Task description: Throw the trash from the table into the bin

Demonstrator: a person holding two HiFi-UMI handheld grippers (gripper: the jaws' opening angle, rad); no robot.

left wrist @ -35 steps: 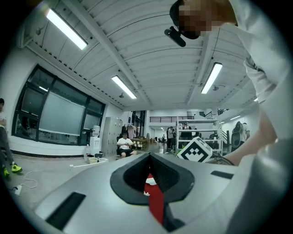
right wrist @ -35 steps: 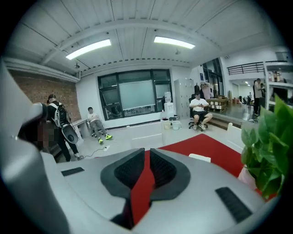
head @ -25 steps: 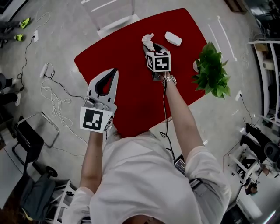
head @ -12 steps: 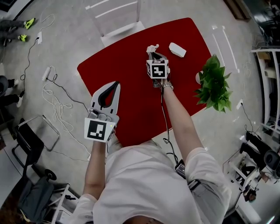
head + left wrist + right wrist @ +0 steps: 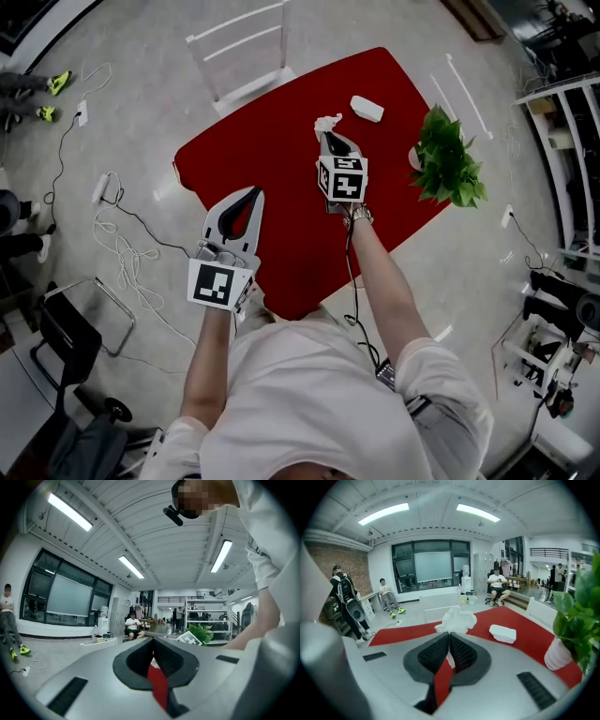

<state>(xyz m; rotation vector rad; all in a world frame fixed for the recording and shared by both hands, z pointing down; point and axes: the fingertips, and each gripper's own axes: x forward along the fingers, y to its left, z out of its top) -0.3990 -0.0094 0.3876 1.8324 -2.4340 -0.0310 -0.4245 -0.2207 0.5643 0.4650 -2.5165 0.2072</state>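
Since the job is getting the trash off the table, it figures that the right gripper (image 5: 328, 139) is on the crumpled tissue (image 5: 327, 122). Its jaws have just been closing and now pinch the wad's near edge, with white paper showing in the slit between them. So the crumpled tissue sits at the jaw tips, over the far side of the red table (image 5: 272, 150).

The left gripper (image 5: 249, 195) hangs over the near edge, jaws pressed together on nothing. My guess is it's just parked out of the way.

A white block (image 5: 367, 109) lies near the tissue, likely next to go. The potted plant (image 5: 446, 164) at the corner is decor, I'd say. I can't spot a bin for sure.
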